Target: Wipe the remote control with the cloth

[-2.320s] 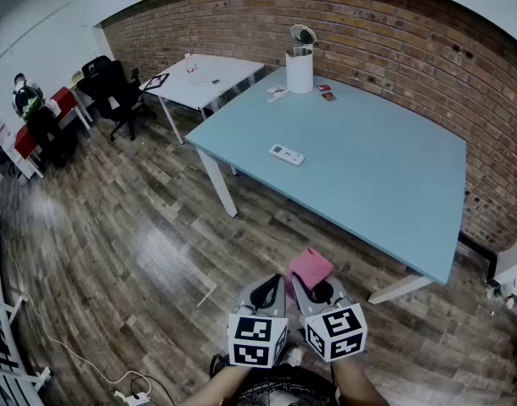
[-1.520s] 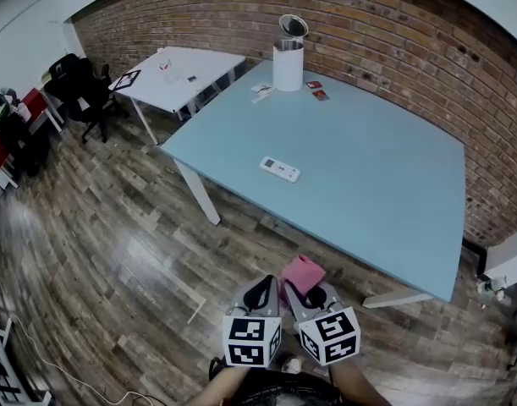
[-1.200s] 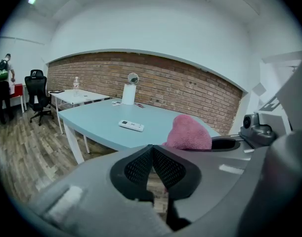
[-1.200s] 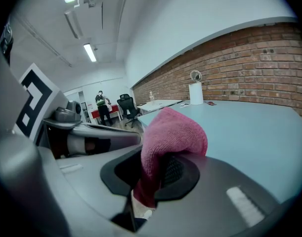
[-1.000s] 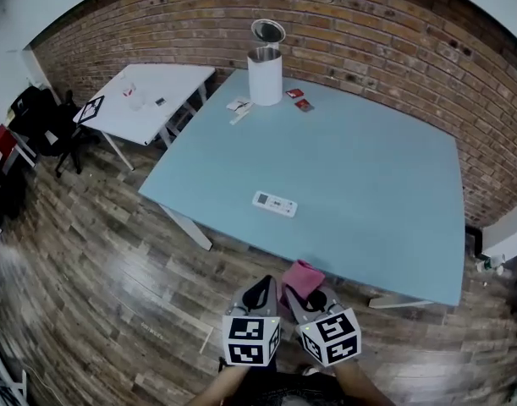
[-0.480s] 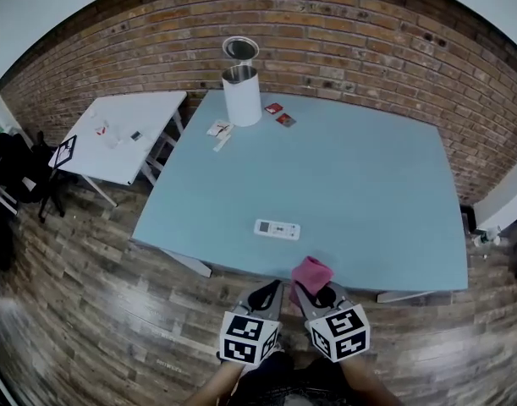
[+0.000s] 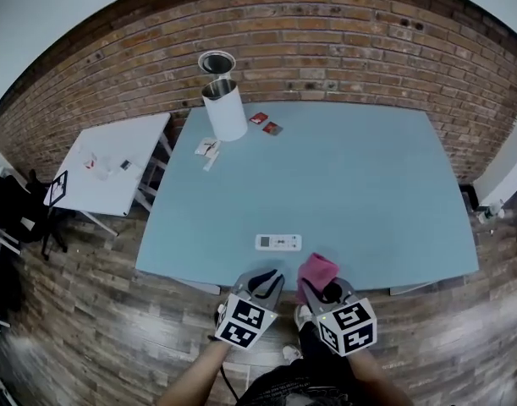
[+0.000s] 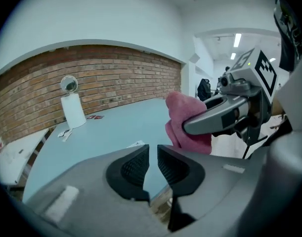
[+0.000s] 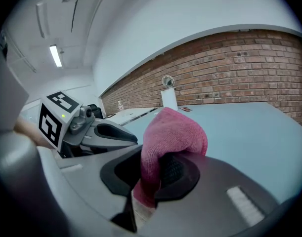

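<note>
The left gripper [image 7: 266, 277] hovered at the near edge of the blue surface [image 7: 368, 176], its jaws having just opened a crack, with nothing between them. The remote control [image 7: 278, 242] lay just beyond it. The right gripper [image 7: 327, 291] had its jaws clamped on the pink cloth [image 7: 316, 270]

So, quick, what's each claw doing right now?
Left claw: just been opening, slightly apart, nothing between.
Right claw: closed on the pink cloth.
</note>
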`<act>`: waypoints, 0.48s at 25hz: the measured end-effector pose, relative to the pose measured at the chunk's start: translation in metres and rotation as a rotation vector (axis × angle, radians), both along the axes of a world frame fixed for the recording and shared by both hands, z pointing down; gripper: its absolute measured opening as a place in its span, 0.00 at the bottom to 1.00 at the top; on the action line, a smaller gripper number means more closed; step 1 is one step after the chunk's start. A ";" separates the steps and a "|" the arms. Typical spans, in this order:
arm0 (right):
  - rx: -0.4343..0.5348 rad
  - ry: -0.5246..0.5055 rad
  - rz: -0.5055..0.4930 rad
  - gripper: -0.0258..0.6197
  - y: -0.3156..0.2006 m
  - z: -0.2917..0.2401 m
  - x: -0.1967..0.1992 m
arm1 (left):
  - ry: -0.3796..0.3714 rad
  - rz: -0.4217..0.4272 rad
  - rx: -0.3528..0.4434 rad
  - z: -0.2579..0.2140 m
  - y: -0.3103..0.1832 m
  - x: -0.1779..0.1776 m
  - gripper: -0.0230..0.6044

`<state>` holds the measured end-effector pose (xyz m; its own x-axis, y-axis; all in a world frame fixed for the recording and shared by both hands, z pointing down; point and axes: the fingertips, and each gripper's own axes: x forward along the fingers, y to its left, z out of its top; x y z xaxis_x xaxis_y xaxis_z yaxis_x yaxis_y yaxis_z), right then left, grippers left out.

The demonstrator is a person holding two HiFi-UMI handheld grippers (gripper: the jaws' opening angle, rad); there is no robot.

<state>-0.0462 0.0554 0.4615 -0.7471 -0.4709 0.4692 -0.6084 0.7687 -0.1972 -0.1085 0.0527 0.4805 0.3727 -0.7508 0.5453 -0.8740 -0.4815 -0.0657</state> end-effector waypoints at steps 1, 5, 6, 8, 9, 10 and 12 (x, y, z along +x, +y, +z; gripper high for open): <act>-0.003 -0.004 0.005 0.14 -0.004 0.001 -0.001 | -0.030 0.028 -0.005 0.004 -0.005 -0.001 0.12; -0.016 -0.014 0.025 0.14 -0.022 0.005 -0.001 | -0.146 0.157 -0.053 0.020 -0.026 -0.003 0.19; -0.020 -0.012 0.029 0.14 -0.026 0.007 -0.001 | -0.173 0.191 -0.073 0.026 -0.031 -0.004 0.20; -0.024 -0.008 0.033 0.14 -0.034 0.009 0.001 | -0.236 0.260 -0.113 0.038 -0.042 -0.007 0.22; -0.026 -0.006 0.034 0.14 -0.037 0.011 0.002 | -0.274 0.296 -0.131 0.044 -0.047 -0.009 0.23; -0.029 -0.004 0.036 0.14 -0.041 0.013 0.003 | -0.313 0.334 -0.148 0.050 -0.051 -0.011 0.26; -0.038 0.002 0.046 0.14 -0.048 0.017 0.008 | -0.388 0.413 -0.182 0.062 -0.059 -0.014 0.30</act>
<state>-0.0385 0.0073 0.4787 -0.7243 -0.4865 0.4886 -0.6433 0.7320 -0.2246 -0.1223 -0.0058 0.5424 0.3623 -0.4678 0.8062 -0.5403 -0.8102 -0.2273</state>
